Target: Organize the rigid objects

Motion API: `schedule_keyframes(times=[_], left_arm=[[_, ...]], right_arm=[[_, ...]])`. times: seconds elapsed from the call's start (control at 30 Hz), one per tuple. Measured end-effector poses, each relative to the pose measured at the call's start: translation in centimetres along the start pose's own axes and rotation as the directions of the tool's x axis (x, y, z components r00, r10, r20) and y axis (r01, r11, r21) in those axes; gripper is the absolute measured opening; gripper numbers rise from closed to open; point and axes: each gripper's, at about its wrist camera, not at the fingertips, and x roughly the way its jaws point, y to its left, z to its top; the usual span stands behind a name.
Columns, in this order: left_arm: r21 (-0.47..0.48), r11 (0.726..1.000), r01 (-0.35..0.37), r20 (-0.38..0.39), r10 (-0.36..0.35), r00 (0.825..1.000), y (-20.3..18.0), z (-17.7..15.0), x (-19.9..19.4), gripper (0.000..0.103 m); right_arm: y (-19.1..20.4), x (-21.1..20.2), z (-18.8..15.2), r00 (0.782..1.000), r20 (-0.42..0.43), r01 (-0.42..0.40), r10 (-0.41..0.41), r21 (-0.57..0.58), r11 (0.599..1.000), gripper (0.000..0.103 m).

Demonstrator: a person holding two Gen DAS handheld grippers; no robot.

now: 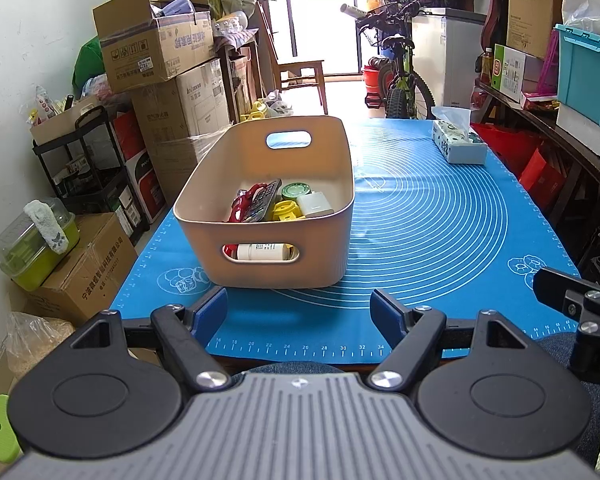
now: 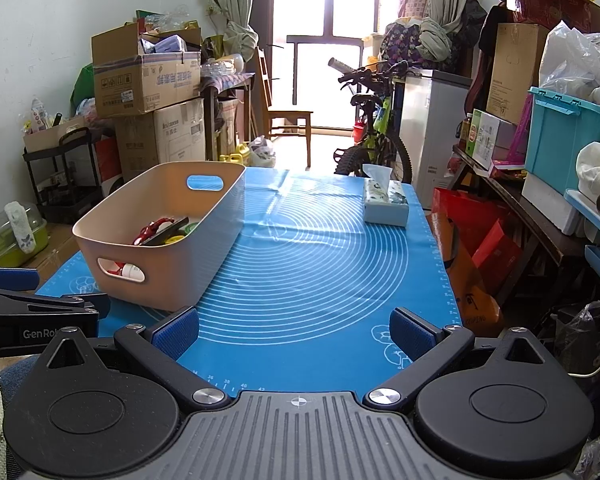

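Observation:
A beige plastic bin [image 1: 332, 240] with handle slots stands on the blue mat [image 1: 440, 232]; it also shows at the left in the right wrist view [image 2: 204, 248]. Inside it lie a dark remote control [image 1: 262, 202], a red object [image 1: 246, 200], a green lid [image 1: 296, 190], a white block [image 1: 314, 205], a yellow piece [image 1: 286, 212] and a white bottle [image 1: 260, 252] seen through the near slot. My left gripper [image 1: 299, 312] is open and empty, just short of the bin's near wall. My right gripper [image 2: 295, 330] is open and empty over the mat's near edge, right of the bin.
A tissue box [image 1: 458, 142] stands at the mat's far right, also in the right wrist view [image 2: 384, 202]. Stacked cardboard boxes [image 1: 160, 52] and a black cart [image 1: 84, 168] line the left wall. A bicycle [image 1: 396, 76] stands beyond the table. Shelves with bins [image 2: 560, 136] run along the right.

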Motion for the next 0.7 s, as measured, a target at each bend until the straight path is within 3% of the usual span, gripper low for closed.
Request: schedule_keyframes(times=[0.7], left_arm=[[0.002,1.000,0.001,0.003,-0.001,1.000,-0.11,0.09,-0.03,0.078]], right_arm=[[-0.06,0.03,0.06,1.000,0.000,0.000,0.000,-0.001,1.000,0.100]])
